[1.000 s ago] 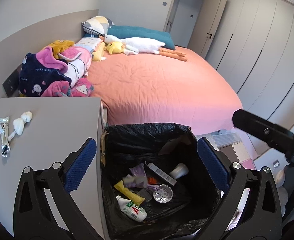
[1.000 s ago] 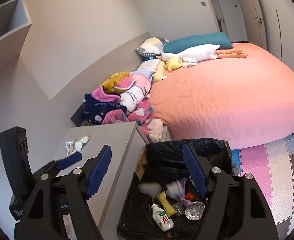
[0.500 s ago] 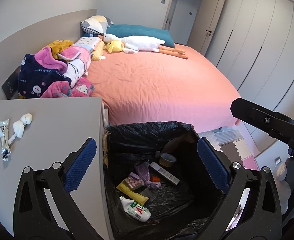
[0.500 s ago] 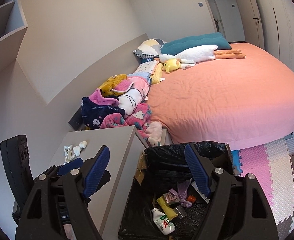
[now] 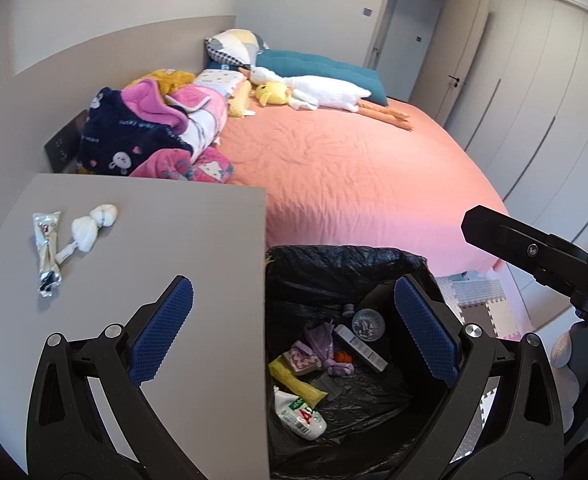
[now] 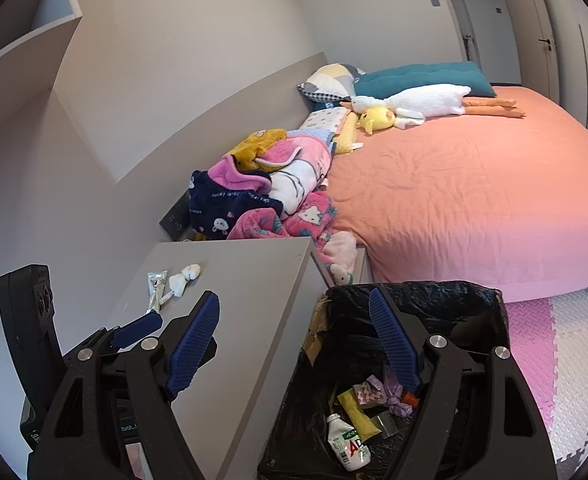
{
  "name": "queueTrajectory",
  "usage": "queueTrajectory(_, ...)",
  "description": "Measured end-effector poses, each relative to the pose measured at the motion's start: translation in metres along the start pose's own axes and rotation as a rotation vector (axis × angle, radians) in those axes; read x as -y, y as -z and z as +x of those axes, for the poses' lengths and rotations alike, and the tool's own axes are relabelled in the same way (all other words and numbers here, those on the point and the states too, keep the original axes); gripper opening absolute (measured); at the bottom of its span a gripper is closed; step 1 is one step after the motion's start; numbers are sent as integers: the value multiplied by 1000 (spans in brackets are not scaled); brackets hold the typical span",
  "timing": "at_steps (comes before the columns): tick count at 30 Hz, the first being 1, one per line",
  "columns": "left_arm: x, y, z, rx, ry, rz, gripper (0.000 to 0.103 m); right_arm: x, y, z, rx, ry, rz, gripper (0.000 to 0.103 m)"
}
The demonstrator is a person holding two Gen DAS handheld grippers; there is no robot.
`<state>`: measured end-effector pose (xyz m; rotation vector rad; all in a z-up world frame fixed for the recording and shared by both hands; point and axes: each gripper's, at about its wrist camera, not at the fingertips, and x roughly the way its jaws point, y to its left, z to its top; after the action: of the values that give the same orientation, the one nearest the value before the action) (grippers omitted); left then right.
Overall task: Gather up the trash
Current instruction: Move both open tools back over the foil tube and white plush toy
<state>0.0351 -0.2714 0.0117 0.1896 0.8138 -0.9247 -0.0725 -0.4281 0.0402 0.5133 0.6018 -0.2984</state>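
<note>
Two hand-held grippers hover over a bedside corner where a black-lined trash bin (image 5: 346, 264) stands against the side of a grey nightstand (image 5: 165, 240), beside a bed with a salmon-pink cover (image 5: 354, 168). The left gripper (image 5: 294, 332) has its blue-padded jaws spread wide with nothing between them, one finger above the nightstand top and the other above the bin's mouth. The right gripper (image 6: 294, 344) is likewise wide open and empty, straddling the same edge.

On the nightstand lie a silver foil wrapper (image 5: 47, 252) and crumpled white tissue (image 5: 91, 226), touching each other and well clear of both sets of jaws. Already in the bin are a small white drink bottle (image 5: 300, 418), a yellow wrapper (image 5: 296, 380), a purple bag (image 5: 328, 346) and a strip-like white package (image 5: 360, 346).

Only the left wrist view shows a round clear cup (image 5: 368, 323) deep in the bin, along with the wardrobe doors (image 5: 534, 100). Only the right wrist view takes in the pink and white foam floor mat (image 6: 550, 360), the wall shelf (image 6: 25, 40) above and the left gripper's body from the side. A white plush goose (image 6: 422, 102) lies by the pillows.
</note>
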Motion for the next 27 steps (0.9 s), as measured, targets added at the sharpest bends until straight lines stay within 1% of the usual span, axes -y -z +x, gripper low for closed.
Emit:
queueTrajectory(9, -50, 8, -10, 7, -82, -94, 97, -36, 2, 36, -56, -41, -55, 78)
queueTrajectory(16, -83, 14, -13, 1, -121, -149, 97, -61, 4, 66, -104, -76, -84, 78)
queueTrajectory(27, -137, 20, -11, -3, -189, -242, 97, -100, 6, 113, -161, -100, -134, 78)
